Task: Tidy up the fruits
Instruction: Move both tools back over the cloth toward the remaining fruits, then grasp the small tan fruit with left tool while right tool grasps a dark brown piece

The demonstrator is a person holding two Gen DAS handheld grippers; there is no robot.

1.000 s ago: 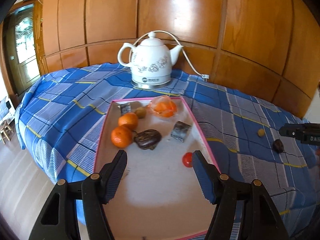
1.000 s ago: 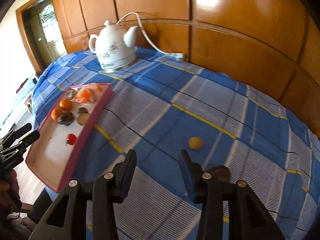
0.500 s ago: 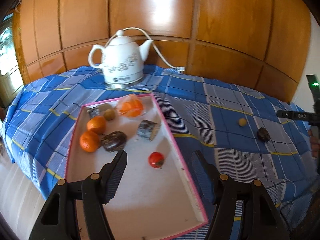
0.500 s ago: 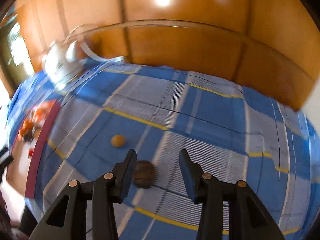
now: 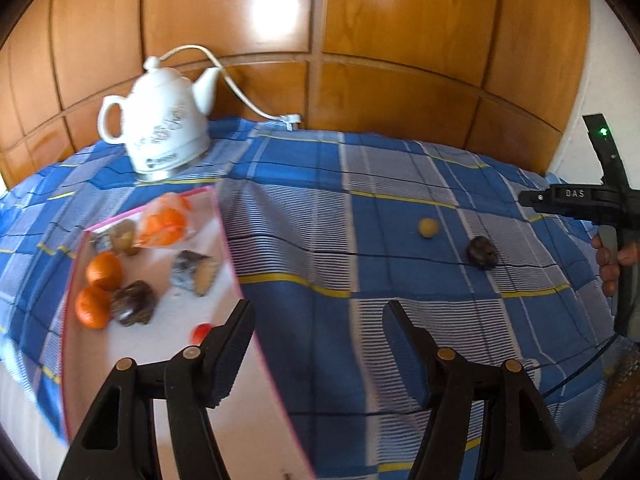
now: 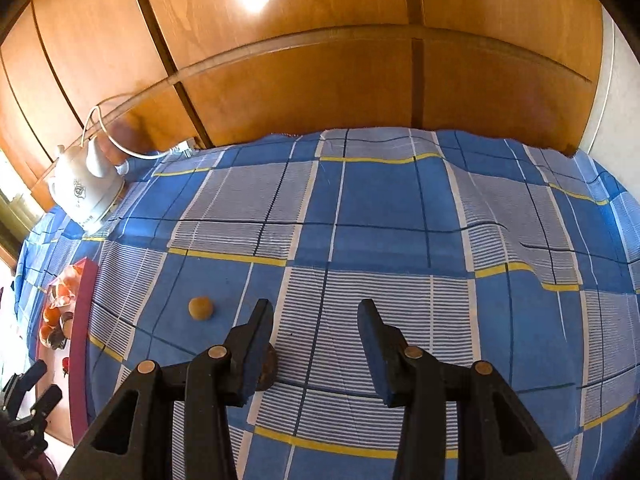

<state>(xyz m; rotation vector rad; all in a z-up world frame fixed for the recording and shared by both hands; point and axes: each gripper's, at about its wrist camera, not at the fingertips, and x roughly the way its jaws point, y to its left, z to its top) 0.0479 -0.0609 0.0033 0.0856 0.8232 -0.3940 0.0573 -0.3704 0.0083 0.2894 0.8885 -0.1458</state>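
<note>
Fruit still loose on the blue checked cloth (image 6: 380, 216), a small yellow ball (image 6: 200, 308) and a dark wrinkled lump (image 5: 483, 253), looks light and squashable, so the empty half-open right gripper (image 6: 316, 344) should pinch across the middle, while the empty left gripper (image 5: 318, 350) narrows over the pink-rimmed tray (image 5: 230, 240).

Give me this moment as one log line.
left gripper: closing, empty | right gripper: open, empty | dark fruit, yellow fruit: outside tray
</note>
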